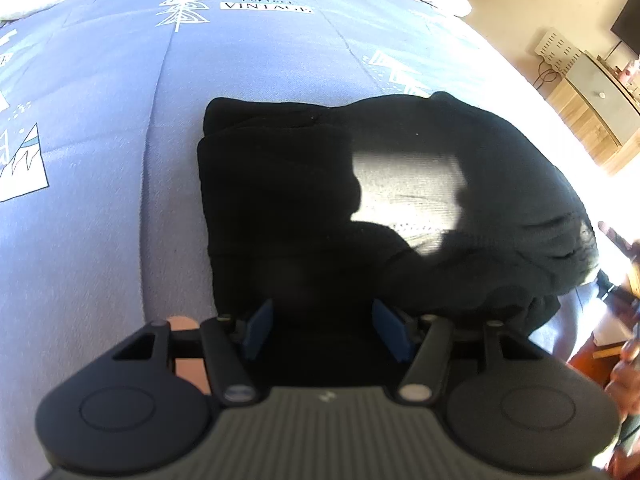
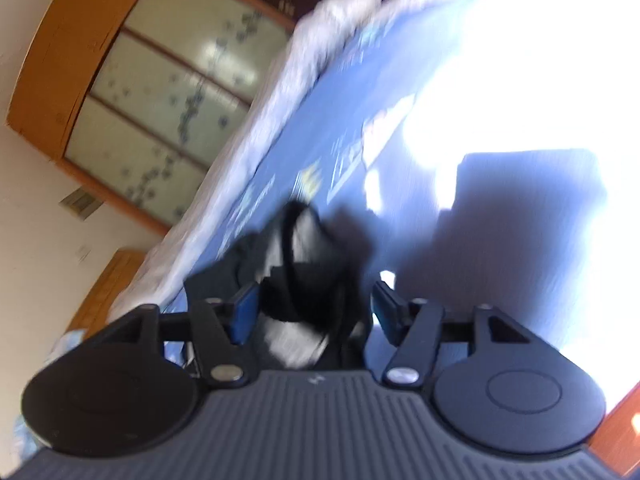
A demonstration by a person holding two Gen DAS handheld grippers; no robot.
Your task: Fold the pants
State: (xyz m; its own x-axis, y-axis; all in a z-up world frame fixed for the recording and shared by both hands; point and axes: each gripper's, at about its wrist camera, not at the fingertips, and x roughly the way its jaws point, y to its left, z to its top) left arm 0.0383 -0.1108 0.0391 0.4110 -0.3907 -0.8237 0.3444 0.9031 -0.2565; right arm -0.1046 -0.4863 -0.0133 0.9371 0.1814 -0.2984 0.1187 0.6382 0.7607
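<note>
Black pants (image 1: 300, 200) lie on the bed (image 1: 100, 140), on the blue printed cover, already stacked in a few layers: a squared folded block on the left with a stepped far edge, and a looser mound of cloth bulging on the right toward the bed's edge. That looks like a late fold to me; the right side isn't flattened yet. A sunlit patch falls across the middle of the cloth. The left gripper (image 1: 326, 332) points steeply down at the near edge of the folded block, jaws apart, blue pads either side of dark fabric. I can't tell if the pads touch cloth; it's black on black there. It reads as pinning or guarding the near hem so the stack doesn't slide while the other side gets worked. The right gripper (image 2: 314, 312) is rolled hard, with the bed running diagonally in its view, which is blurred. Its jaws are apart, with a bunched black-and-white bit of the pants (image 2: 304, 264) sitting between them and just past the tips; neither pad clearly presses on it, so I'd call it not gripped. A wooden cabinet (image 2: 152, 92) with glass panels stands beyond the bed. A person's fingertips (image 1: 182, 324) show behind the left gripper's linkage.
</note>
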